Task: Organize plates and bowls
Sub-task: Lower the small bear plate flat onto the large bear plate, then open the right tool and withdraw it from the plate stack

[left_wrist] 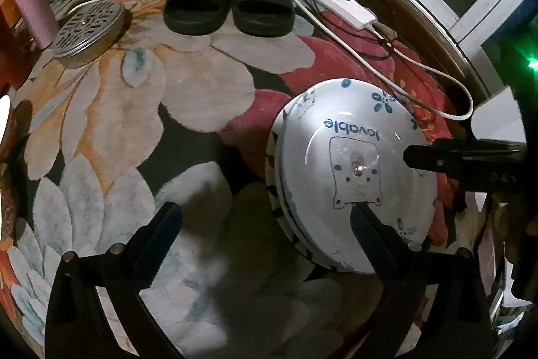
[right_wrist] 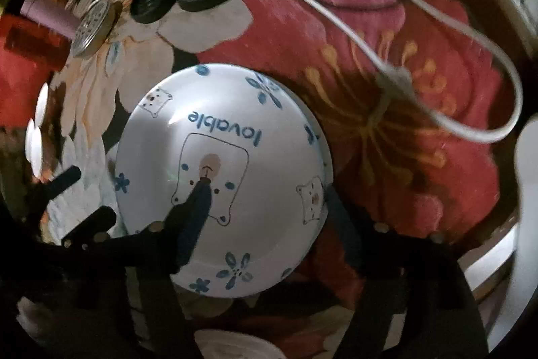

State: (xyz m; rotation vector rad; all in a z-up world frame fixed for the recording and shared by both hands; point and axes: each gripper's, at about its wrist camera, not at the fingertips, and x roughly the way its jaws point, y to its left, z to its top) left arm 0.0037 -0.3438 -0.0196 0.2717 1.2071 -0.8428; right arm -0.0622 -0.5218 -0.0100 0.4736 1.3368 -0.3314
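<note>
A white plate (left_wrist: 353, 137) with blue flowers, bears and the word "lovable" lies on top of other plates on the floral carpet. It also shows in the right wrist view (right_wrist: 235, 130). My right gripper (right_wrist: 265, 190) is shut on the plate's rim, one finger (right_wrist: 196, 211) across its top and the other under its right edge. In the left wrist view that gripper's finger (left_wrist: 437, 157) reaches in from the right. My left gripper (left_wrist: 265, 217) is open and empty, its right finger (left_wrist: 366, 224) at the plate's near edge.
A pair of black slippers (left_wrist: 232, 5) lies at the far side of the carpet. A round metal strainer (left_wrist: 89, 29), a pink cup (left_wrist: 32, 9), a white power strip (left_wrist: 339, 2) and white cable (left_wrist: 386, 73) lie around. White discs (right_wrist: 37, 130) show at left.
</note>
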